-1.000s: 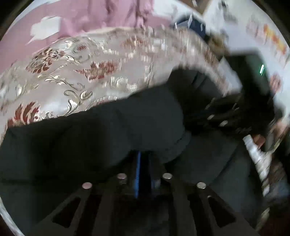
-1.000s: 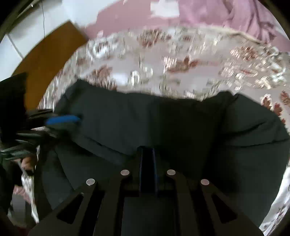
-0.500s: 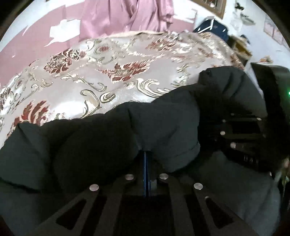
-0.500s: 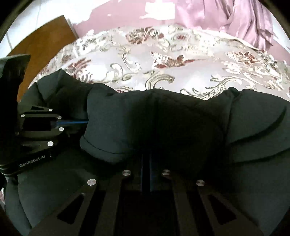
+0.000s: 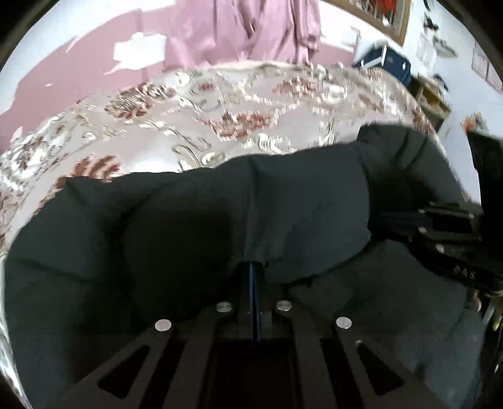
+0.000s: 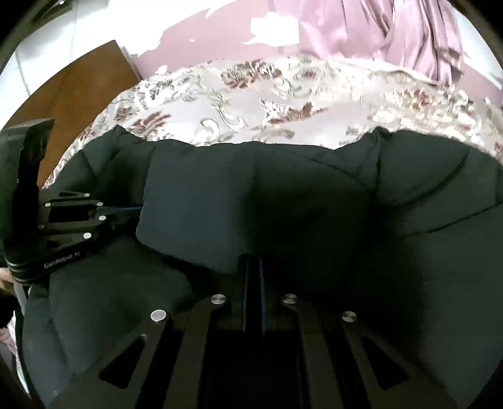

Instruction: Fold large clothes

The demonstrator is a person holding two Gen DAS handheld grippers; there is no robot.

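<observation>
I see the bed (image 5: 220, 103) filling both views, its pale cover worked with red and gold flowers, a pink wall (image 6: 220, 47) and a pink curtain (image 5: 251, 28) behind it. The dark padded jacket (image 5: 188, 220) lies across the near part of the bed, its long axis running side to side in front of me, one layer folded over another. From my right wrist view the folded edge (image 6: 176, 248) sits on the lower layer, running towards my left gripper. A brown wooden panel (image 6: 72, 91) stands off to the left of the bed there; shelves and clutter (image 5: 433, 94) line the right wall in my left view. Nothing lies on the jacket but my tools.

My left gripper (image 5: 253, 270) is closed tight on a pinch of the jacket's upper layer. My right gripper (image 6: 253, 264) is likewise clamped on the fold, its jaws nearly touching with cloth between.

Compared with half a second ago, the held fold sits lower and flatter against the layer beneath, and more of the patterned cover shows beyond it.
</observation>
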